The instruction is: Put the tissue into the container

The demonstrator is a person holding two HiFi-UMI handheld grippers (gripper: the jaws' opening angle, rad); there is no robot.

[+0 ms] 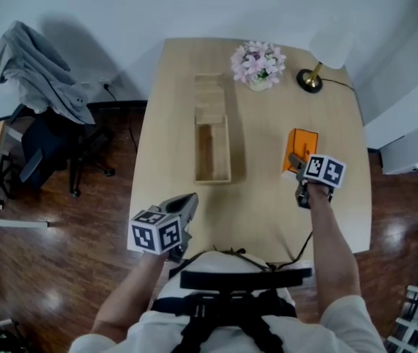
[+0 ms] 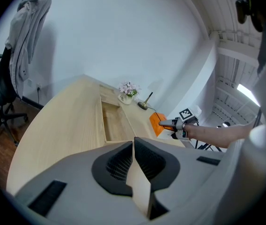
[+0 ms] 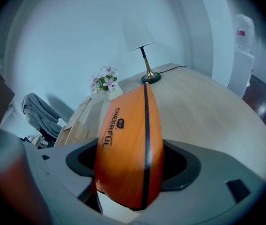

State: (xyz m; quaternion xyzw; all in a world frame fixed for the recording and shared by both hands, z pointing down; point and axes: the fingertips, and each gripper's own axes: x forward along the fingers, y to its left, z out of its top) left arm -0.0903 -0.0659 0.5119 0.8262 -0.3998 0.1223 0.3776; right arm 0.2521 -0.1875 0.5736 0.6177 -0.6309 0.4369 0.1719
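At the far left a grey jacket [image 1: 36, 61] hangs over a black office chair [image 1: 43, 149] on the dark glossy wood floor [image 1: 84, 271], just beside the pale wooden table [image 1: 157, 145]. The left gripper [image 1: 189, 203] hovers at the table's near edge, close to the person's body; in the left gripper view its jaws are pressed together with nothing between them, and they point along the tabletop toward the far end.

In the middle of the table lies a long open wooden container [image 1: 213, 149], lengthwise, with a cross wall dividing it into a far and a near compartment. Beyond it, near the far edge, stands a small bunch of pink and white flowers in a pale vase [image 1: 257, 63]; right of that is a desk lamp with a brass foot and white shade [image 1: 310, 80], its dark cord running off to the right.

The orange tissue pack [image 1: 302, 143], with its black stripe and black lettering, is over the right half of the table, right of the container and apart from it. The right gripper [image 1: 296, 160] has it clamped, its jaws spread wide and pressing on the pack's two broad sides so that the pack stands on edge between them; whether the pack touches the tabletop I cannot tell.
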